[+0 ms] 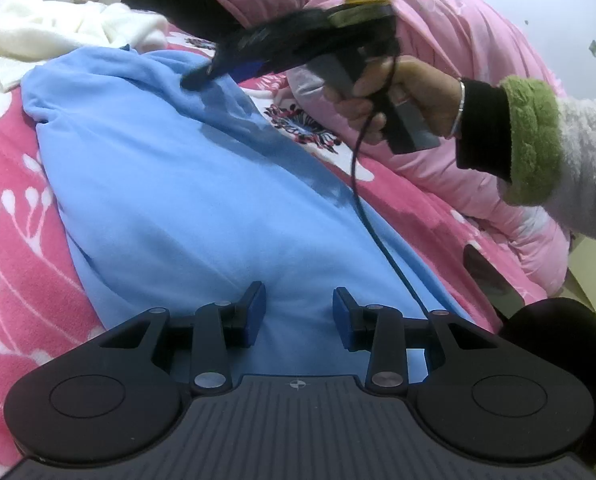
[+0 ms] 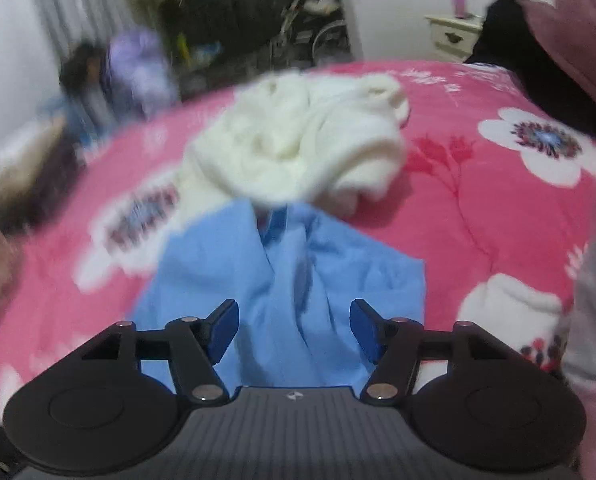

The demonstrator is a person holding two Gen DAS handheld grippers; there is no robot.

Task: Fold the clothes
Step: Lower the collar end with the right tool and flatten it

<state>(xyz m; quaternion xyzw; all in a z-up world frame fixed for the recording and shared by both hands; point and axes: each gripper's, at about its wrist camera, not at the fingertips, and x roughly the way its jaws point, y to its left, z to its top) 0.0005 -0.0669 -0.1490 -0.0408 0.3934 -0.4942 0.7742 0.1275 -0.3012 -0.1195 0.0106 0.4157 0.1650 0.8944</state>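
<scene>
A light blue garment (image 1: 177, 200) lies spread on the pink flowered bedcover (image 1: 9, 220). My left gripper (image 1: 298, 312) hovers low over its near part, jaws apart, flat blue cloth showing in the gap. In the left wrist view the right gripper (image 1: 201, 74), held by a hand (image 1: 398, 92), points down at the garment's far edge, blurred. In the right wrist view my right gripper (image 2: 293, 328) stands open over the blue garment (image 2: 298, 280), with a bunched ridge of cloth running between the fingers and no pad pressing on it.
A crumpled cream-white garment (image 2: 298, 140) lies just beyond the blue one, also seen as white cloth (image 1: 37, 36). A puffy pink quilt (image 1: 458, 60) is heaped on the right. A black cable (image 1: 378, 240) trails over the cloth. A pale nightstand (image 2: 454, 36) stands past the bed.
</scene>
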